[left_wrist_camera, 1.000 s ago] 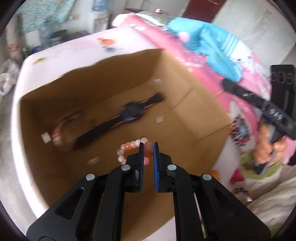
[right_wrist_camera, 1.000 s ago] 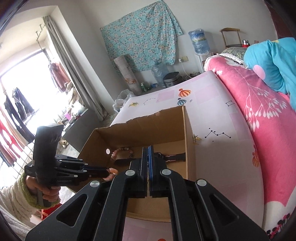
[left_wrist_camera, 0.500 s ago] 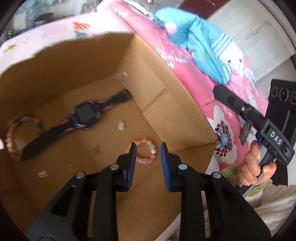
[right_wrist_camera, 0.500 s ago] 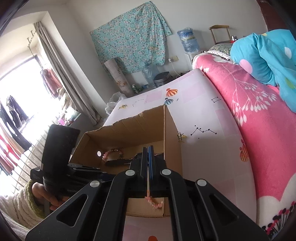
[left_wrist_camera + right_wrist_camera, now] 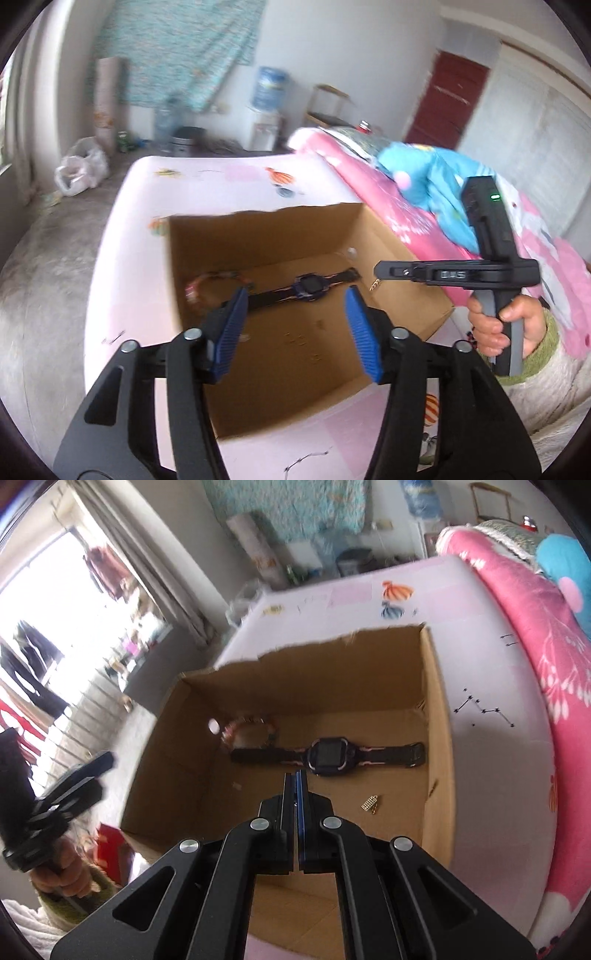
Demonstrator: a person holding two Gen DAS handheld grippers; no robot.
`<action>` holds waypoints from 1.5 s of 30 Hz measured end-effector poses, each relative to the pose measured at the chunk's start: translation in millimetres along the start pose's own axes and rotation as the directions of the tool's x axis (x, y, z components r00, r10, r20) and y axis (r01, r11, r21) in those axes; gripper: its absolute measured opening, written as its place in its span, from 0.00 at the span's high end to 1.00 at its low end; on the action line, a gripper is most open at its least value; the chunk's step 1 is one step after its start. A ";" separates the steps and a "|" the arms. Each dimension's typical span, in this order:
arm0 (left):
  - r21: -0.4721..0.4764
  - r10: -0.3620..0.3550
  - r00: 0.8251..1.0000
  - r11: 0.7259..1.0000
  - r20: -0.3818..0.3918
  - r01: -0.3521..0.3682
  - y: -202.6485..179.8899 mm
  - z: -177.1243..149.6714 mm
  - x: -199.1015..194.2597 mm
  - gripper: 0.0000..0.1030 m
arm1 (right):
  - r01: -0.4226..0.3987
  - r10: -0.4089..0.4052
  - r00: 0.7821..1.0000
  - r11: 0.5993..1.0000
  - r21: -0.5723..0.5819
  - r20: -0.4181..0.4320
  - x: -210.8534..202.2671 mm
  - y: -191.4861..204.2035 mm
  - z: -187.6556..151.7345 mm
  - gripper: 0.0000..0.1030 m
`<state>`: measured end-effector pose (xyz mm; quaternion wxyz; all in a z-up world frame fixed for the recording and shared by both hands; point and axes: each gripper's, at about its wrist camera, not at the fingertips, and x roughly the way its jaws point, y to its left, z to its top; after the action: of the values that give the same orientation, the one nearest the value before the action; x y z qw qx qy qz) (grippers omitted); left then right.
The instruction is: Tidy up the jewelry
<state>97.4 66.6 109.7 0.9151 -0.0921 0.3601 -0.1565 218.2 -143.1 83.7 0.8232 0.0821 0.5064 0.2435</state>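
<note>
An open cardboard box (image 5: 388, 236) (image 5: 439, 709) sits on the pale pink bed. Inside lie a dark watch (image 5: 308, 290) (image 5: 328, 755), a pink bead bracelet (image 5: 201, 284) (image 5: 247, 731) at the left wall, and a small gold piece (image 5: 370, 803) (image 5: 375, 285). My left gripper (image 5: 295, 314) is open wide and empty above the box's near side. My right gripper (image 5: 295, 779) is shut with nothing seen between its pads, above the box; in the left wrist view its tip (image 5: 380, 267) reaches over the right wall. The pink bracelet dropped earlier is hidden.
A pink flowered quilt (image 5: 535, 635) and a blue blanket (image 5: 424, 177) lie right of the box. The bed edge drops to a grey floor (image 5: 44, 266) on the left. A water dispenser (image 5: 267, 92) and a red door (image 5: 443, 99) stand at the back.
My left gripper let the pink bead bracelet go into the box, opened wide and rose back. My right gripper moved over the box, staying shut.
</note>
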 end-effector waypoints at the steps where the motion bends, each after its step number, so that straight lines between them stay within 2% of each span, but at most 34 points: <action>1: -0.012 0.012 1.000 1.000 0.004 -0.012 4.4 -3.1 -3.5 0.42 | 0.026 -0.026 1.000 1.000 -0.006 -0.014 7.0 1.9 2.0 0.97; 3: -0.038 0.038 0.999 0.999 0.008 -0.038 14.4 -10.1 -10.1 0.39 | 0.057 -0.057 0.998 0.998 -0.016 -0.028 14.5 4.9 4.2 0.96; 5: -0.065 0.060 0.998 0.996 0.009 -0.059 25.0 -17.1 -15.1 0.35 | 0.069 -0.069 0.997 0.998 -0.008 -0.022 14.4 4.7 4.3 0.91; 8: -0.095 0.070 0.997 0.993 0.006 -0.069 36.4 -24.7 -17.4 0.34 | 0.047 -0.047 0.999 0.999 0.010 0.001 7.2 5.7 2.4 0.86; 13: -0.118 0.072 0.997 0.990 0.005 -0.071 43.9 -31.9 -16.7 0.33 | 0.044 -0.046 0.998 0.998 0.037 0.038 -6.1 6.4 0.3 0.85; 15: -0.120 0.076 0.997 0.990 0.007 -0.075 44.5 -33.7 -17.6 0.28 | 0.052 -0.055 0.996 0.997 0.055 0.071 -18.2 4.8 -1.0 0.78; 17: -0.133 0.077 0.997 0.988 0.016 -0.074 44.9 -35.3 -17.2 0.23 | 0.077 -0.088 0.986 0.993 0.087 0.142 -40.4 0.6 -7.3 0.61; 22: -0.202 0.054 0.999 0.978 0.005 -0.052 55.9 -39.7 -10.3 0.18 | 0.144 -0.194 0.939 0.972 0.187 0.283 -89.7 -19.2 -36.8 0.47; 24: -0.254 0.023 0.999 0.967 -0.027 -0.029 62.6 -42.5 -0.5 0.18 | 0.135 -0.202 0.941 0.960 0.244 0.272 -92.0 -36.0 -50.4 0.47; 28: -0.317 -0.066 0.995 0.947 -0.072 0.040 66.7 -49.8 18.1 0.18 | 0.074 -0.138 0.978 0.929 0.362 0.155 -68.6 -69.7 -74.0 0.47; 29: -0.326 -0.084 0.994 0.944 -0.076 0.055 66.9 -51.8 21.3 0.18 | 0.048 -0.101 0.987 0.924 0.379 0.121 -59.0 -74.8 -78.0 0.47; 31: -0.348 -0.123 0.989 0.934 -0.084 0.086 66.7 -55.3 27.7 0.18 | -0.013 -0.017 0.997 0.925 0.379 0.077 -43.1 -75.1 -81.6 0.47; 32: -0.358 -0.141 0.986 0.928 -0.090 0.100 66.0 -56.6 30.6 0.18 | -0.017 -0.008 0.998 0.929 0.370 0.067 -40.0 -69.7 -84.4 0.45; 33: -0.365 -0.158 0.983 0.924 -0.092 0.114 64.6 -57.9 33.3 0.18 | 0.023 -0.048 0.997 0.941 0.338 0.065 -40.0 -62.1 -83.3 0.45; 34: -0.363 -0.149 0.984 0.926 -0.092 0.106 62.4 -59.2 34.4 0.18 | 0.066 -0.084 0.995 0.950 0.306 0.048 -39.1 -54.6 -81.7 0.45; 37: -0.328 -0.116 0.988 0.942 -0.106 0.075 53.4 -60.1 35.3 0.18 | 0.120 -0.134 0.990 0.956 0.267 0.036 -39.5 -43.5 -79.4 0.45; 41: -0.323 -0.099 0.988 0.945 -0.115 0.058 49.8 -60.4 30.4 0.18 | 0.109 -0.129 0.990 0.957 0.267 0.058 -43.9 -39.6 -84.2 0.45; 45: -0.302 -0.051 0.992 0.953 -0.115 0.014 45.9 -63.5 23.5 0.18 | 0.069 -0.090 0.994 0.962 0.264 0.069 -51.3 -36.4 -95.2 0.45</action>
<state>80.1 97.7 36.1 0.8642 -0.2264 0.4329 -0.1205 127.7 -210.1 65.4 0.8339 0.1793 0.5035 0.1376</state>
